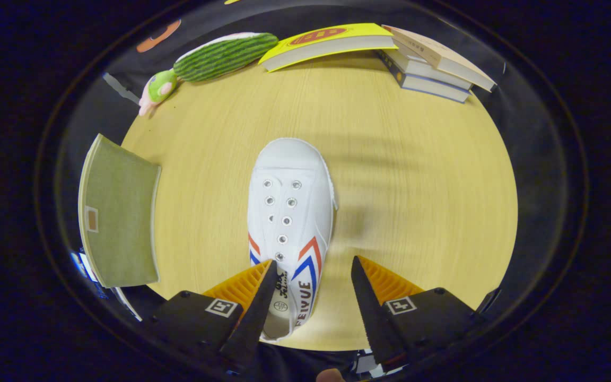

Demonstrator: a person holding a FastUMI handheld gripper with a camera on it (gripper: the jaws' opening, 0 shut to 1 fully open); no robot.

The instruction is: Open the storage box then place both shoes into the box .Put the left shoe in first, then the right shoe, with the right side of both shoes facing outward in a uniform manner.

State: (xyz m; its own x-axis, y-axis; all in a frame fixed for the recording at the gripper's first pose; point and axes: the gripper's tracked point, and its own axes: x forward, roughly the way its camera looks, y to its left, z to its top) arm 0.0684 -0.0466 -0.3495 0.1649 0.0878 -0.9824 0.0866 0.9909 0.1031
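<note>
gripper (313, 268) wide open, holding nothing, straddling the shoe's heel for a grab | white shoe (289, 212) toe pointing far | storage box (120, 212) waits near left

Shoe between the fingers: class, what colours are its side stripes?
White shoe, red and blue chevron stripes; clearest in the gripper view.

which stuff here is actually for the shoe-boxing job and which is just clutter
For the job:
- white shoe, heel end between the open fingers of the gripper
- green storage box, beside the shoe

Lying about:
- watermelon-striped plush toy, at the table's far edge
- yellow book
- stack of books
</note>
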